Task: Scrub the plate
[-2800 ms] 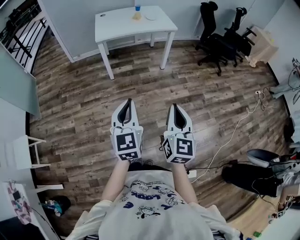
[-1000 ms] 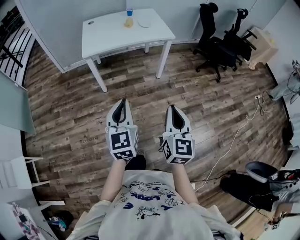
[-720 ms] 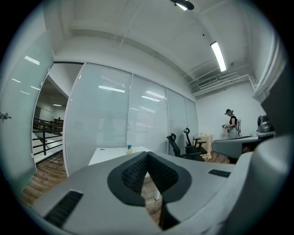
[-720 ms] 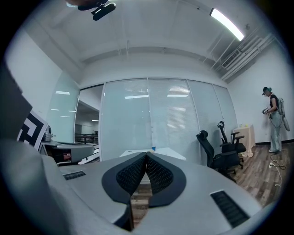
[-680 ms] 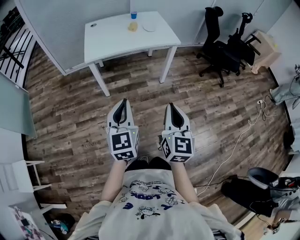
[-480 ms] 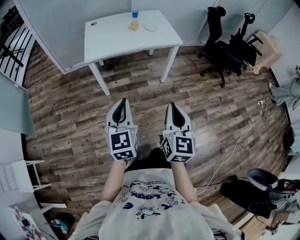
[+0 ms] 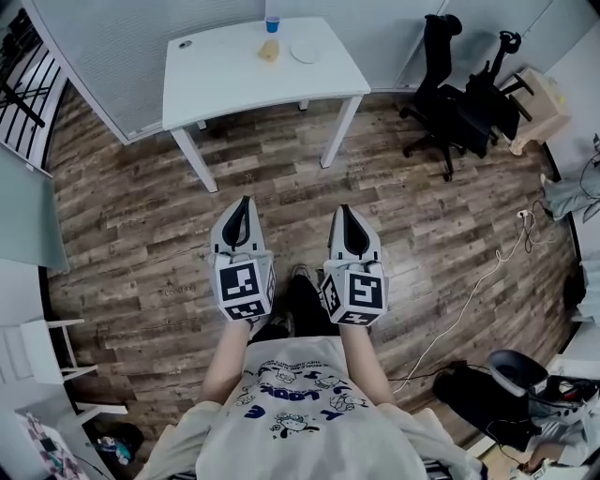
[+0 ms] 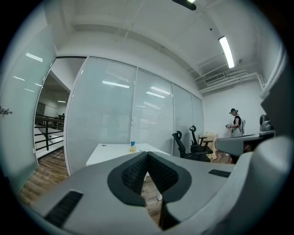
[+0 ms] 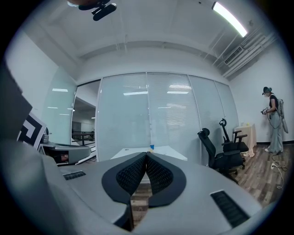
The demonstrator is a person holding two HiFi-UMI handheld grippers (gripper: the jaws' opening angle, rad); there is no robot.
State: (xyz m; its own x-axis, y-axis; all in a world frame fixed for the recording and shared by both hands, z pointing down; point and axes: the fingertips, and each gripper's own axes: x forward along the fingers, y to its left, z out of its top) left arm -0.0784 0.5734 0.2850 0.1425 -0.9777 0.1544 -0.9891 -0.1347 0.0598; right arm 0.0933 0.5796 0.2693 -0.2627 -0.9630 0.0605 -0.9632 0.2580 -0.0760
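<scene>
While both grippers are held out level above the wooden floor [image 7: 141, 234], the left gripper [image 7: 244, 202] is seen with its jaws pressed together on nothing, and the right gripper [image 7: 344, 212] is likewise closed at the tips and empty. The plate [image 7: 304, 52] is set on the white table [image 7: 216, 80], well apart from both grippers, with what may be a yellowish sponge [image 7: 269, 52] just beside it and a blue cup [image 7: 273, 23] near the back edge

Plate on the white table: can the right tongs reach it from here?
Probably not yet. The plate lies far back on the table, with open floor between it and the right tongs; nothing blocks the way.
</scene>
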